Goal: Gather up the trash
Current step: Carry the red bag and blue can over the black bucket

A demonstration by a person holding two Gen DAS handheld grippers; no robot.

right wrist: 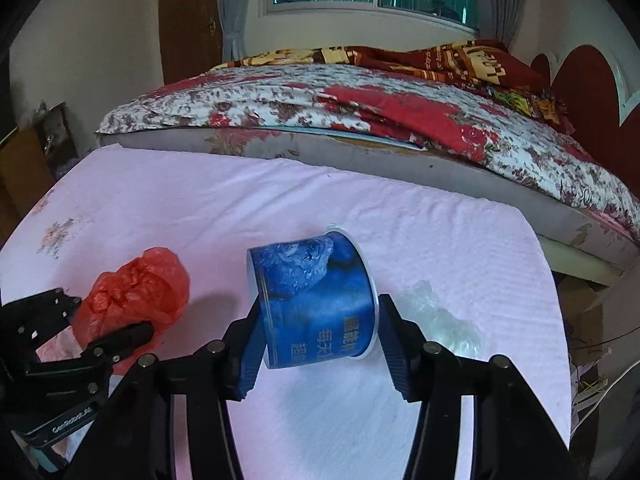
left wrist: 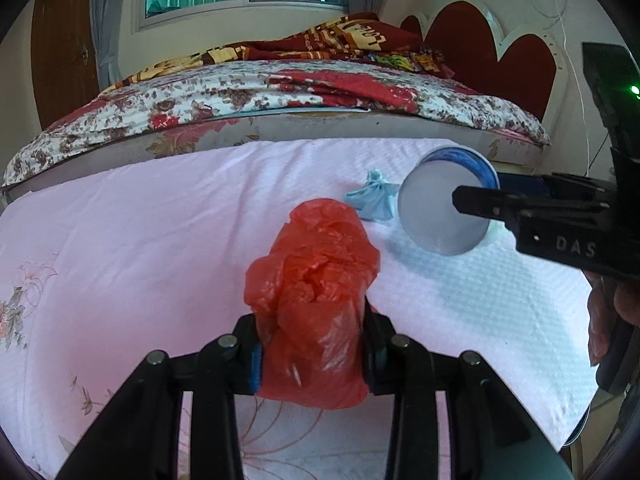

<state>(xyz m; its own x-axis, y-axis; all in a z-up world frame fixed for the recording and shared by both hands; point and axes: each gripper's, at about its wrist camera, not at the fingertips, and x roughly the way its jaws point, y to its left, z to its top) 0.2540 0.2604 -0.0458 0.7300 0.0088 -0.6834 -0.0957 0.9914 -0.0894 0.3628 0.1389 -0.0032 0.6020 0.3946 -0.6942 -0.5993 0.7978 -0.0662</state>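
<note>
My left gripper (left wrist: 312, 344) is shut on a crumpled red plastic bag (left wrist: 316, 280), held above the pink cloth; the bag also shows in the right wrist view (right wrist: 136, 292). My right gripper (right wrist: 318, 344) is shut on a blue paper cup (right wrist: 316, 300) tipped on its side, its white bottom showing in the left wrist view (left wrist: 440, 212). A crumpled light blue wrapper (left wrist: 372, 196) lies on the cloth behind the red bag. A clear crumpled plastic piece (right wrist: 436, 312) lies on the cloth right of the cup.
The pink-white cloth (right wrist: 200, 208) covers a table. A bed with a floral quilt (right wrist: 360, 108) runs along the far side, with a red heart-shaped headboard (left wrist: 480, 40) to the right. Clutter lies on the floor past the table's right edge (right wrist: 588, 320).
</note>
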